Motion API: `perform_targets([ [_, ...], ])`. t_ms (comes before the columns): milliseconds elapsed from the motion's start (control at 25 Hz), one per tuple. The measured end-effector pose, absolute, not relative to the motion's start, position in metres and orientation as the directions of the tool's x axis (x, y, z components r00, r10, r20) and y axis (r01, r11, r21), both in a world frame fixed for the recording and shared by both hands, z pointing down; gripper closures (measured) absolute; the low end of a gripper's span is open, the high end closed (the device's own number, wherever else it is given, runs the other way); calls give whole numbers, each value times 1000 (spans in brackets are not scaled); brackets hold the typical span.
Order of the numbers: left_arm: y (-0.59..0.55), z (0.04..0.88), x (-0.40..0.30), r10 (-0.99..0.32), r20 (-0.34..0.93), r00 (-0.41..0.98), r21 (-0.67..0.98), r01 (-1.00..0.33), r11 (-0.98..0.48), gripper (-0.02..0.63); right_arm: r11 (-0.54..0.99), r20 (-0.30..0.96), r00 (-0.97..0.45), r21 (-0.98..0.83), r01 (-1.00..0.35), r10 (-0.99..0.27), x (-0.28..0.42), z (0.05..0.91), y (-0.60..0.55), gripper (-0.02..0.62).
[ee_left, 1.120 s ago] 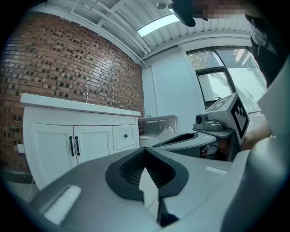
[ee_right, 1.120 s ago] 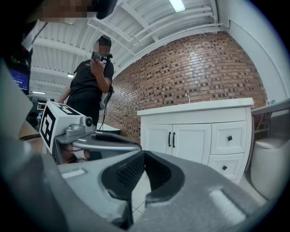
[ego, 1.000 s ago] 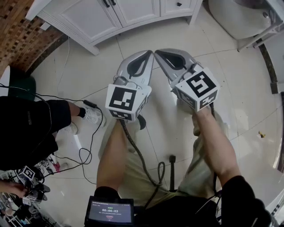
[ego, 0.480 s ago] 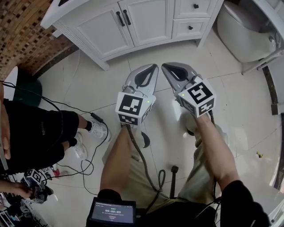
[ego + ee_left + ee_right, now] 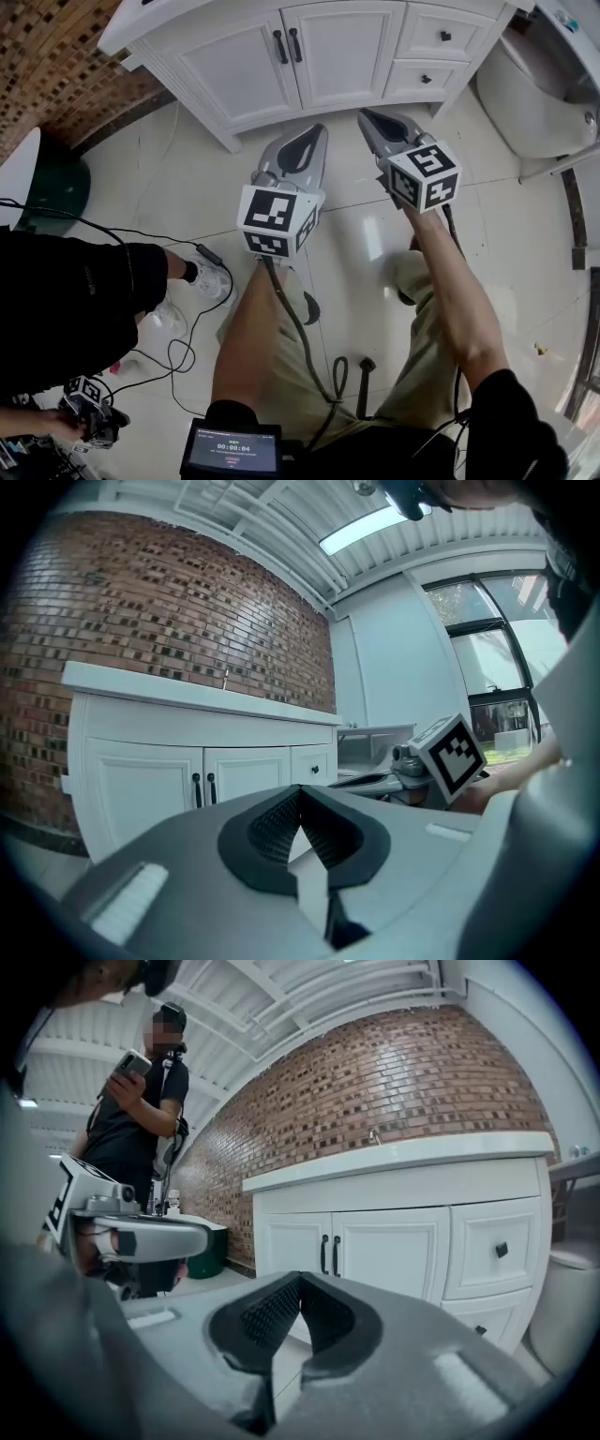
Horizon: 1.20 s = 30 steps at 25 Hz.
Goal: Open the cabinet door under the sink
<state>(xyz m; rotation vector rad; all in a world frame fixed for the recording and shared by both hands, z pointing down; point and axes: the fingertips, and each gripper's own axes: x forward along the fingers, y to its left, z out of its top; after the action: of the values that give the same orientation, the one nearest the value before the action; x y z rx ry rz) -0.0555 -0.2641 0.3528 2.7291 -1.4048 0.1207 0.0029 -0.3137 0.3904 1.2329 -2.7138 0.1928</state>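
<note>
The white sink cabinet (image 5: 328, 66) stands at the top of the head view, both doors closed. The left door (image 5: 239, 66) and right door (image 5: 342, 52) carry black bar handles (image 5: 289, 45) at their meeting edge. My left gripper (image 5: 319, 129) hovers over the floor tiles just short of the cabinet base, jaws shut on nothing. My right gripper (image 5: 367, 114) is beside it, also shut and empty. The left gripper view shows its shut jaws (image 5: 300, 791) level with the door handles (image 5: 203, 789). In the right gripper view the jaws (image 5: 300, 1279) point at the handles (image 5: 330, 1254).
Two drawers with black knobs (image 5: 444, 36) sit right of the doors. A toilet (image 5: 530, 84) stands at the right, a dark green bin (image 5: 52, 187) at the left by the brick wall (image 5: 47, 66). A person in black (image 5: 66, 300) stands left, with cables (image 5: 202, 281) on the floor.
Both grippers have moved forward toward the cabinet, which now shows its doors and handles fully. Both jaws stay shut.
</note>
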Motion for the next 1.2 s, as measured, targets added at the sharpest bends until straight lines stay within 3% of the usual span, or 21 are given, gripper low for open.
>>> perform_targets([
  [120,-272,348,-71,-821,97,562,36,-827,-561,589,654,218,-642,-22,-756,-735,-18,395,-343,604],
  [200,-278,344,-78,-824,93,559,38,-829,-558,589,659,227,-646,-21,-752,-729,-34,399,-361,540],
  [400,-294,329,-89,-822,80,564,32,-826,-563,589,645,247,-637,-58,-762,-731,-60,412,-410,538],
  [760,-332,316,-101,-824,79,562,-17,-825,-564,589,577,307,-540,38,-816,-784,-86,436,-503,534],
  [1200,-357,316,-113,-818,91,568,-16,-821,-571,589,575,331,-531,48,-817,-780,-109,449,-550,525],
])
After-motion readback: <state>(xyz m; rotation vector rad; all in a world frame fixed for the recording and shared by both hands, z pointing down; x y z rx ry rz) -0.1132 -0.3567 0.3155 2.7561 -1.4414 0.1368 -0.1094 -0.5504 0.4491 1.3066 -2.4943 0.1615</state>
